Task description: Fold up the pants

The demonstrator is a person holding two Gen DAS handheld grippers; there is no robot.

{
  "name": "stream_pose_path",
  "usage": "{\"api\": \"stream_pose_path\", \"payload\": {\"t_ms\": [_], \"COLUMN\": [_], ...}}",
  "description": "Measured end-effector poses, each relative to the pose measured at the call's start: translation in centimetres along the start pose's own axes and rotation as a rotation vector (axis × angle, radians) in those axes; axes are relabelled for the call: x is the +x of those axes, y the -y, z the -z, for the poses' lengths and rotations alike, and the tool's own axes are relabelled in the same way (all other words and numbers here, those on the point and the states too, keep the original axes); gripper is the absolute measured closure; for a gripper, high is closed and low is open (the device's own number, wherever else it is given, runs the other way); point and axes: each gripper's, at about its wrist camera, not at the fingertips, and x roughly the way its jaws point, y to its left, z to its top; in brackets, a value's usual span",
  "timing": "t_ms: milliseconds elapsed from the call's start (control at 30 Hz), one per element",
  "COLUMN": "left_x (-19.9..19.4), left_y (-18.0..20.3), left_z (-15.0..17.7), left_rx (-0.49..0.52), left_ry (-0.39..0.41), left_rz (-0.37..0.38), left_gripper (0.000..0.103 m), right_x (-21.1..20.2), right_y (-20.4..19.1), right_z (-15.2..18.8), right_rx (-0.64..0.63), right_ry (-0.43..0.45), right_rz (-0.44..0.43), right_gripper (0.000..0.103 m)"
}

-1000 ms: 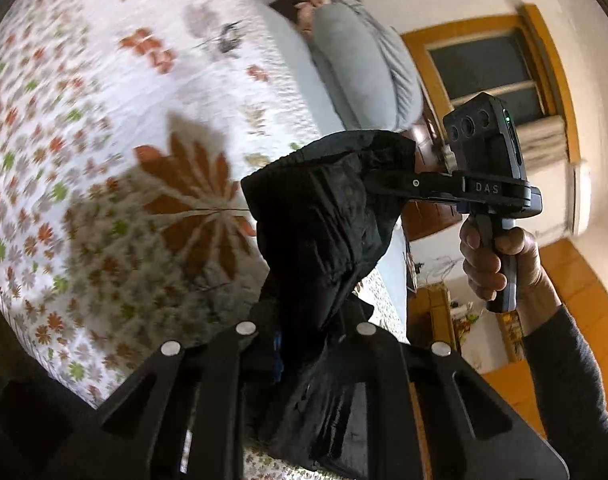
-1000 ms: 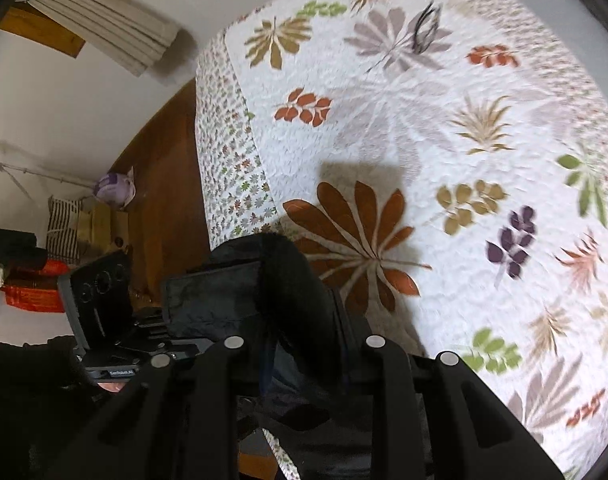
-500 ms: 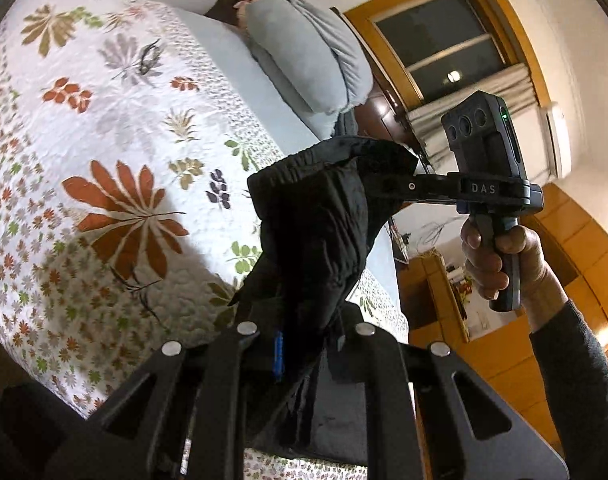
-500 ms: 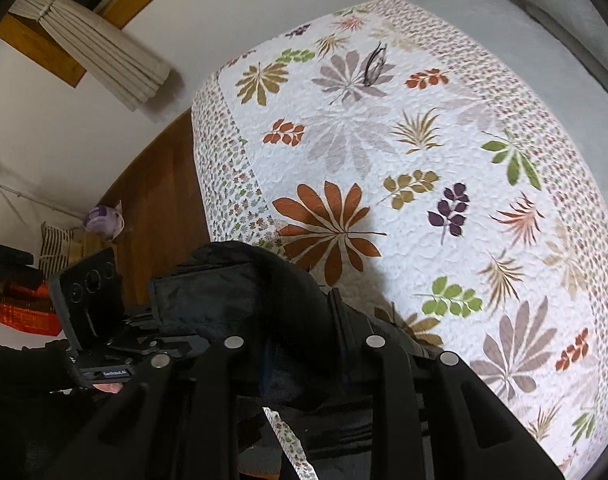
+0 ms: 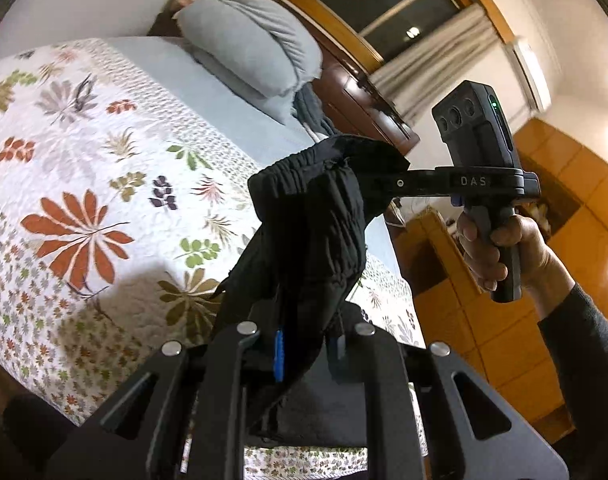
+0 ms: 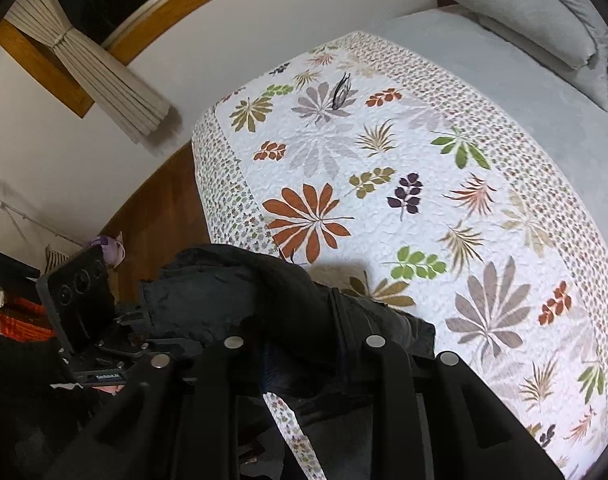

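Note:
Black pants [image 5: 315,236] hang in the air between my two grippers, above the near edge of the bed. My left gripper [image 5: 304,344] is shut on the pants' lower part. My right gripper [image 5: 379,182] shows in the left wrist view, shut on the elastic waistband at the upper right. In the right wrist view the pants [image 6: 240,296] bunch over my right gripper [image 6: 300,344], and my left gripper [image 6: 136,320] holds them at the left. The cloth hides all the fingertips.
The bed carries a white quilt with leaf prints [image 6: 383,184] and a grey sheet [image 6: 483,68] toward the head. Grey pillows [image 5: 248,52] lie at the headboard. Wooden floor [image 6: 156,216], a curtain [image 6: 104,76] and a window [image 5: 391,0] surround the bed.
Both grippers have lifted the pants higher and tilted up. More of the quilt, the pillows and the window have come into view. Both grips have held.

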Motion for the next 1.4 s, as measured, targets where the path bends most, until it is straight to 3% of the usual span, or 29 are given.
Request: {"api": "stream_pose_path", "payload": {"t_ms": [533,1033,1400], "left_x": [3.3,7.5,10.4], "left_y": [8.2,13.4,15.1], "left_z": [3.2,7.0,9.6], "left_rx": [0.204,0.376,0.466], "left_ry": [-0.076,-0.175,-0.245], "left_rz": [0.018,0.020,0.019], "left_gripper": [0.090,0.090,0.090], "right_x": [-5.7,-7.3,-7.3], "right_y": [4.1,8.2,10.6], "right_z": [8.9,16.2,20.8], "right_rx": [0.043,0.059,0.089], "right_ry": [0.111,0.152,0.191], "right_rz": [0.016,0.027,0.033], "right_gripper": [0.079,0.079,0.079]}}
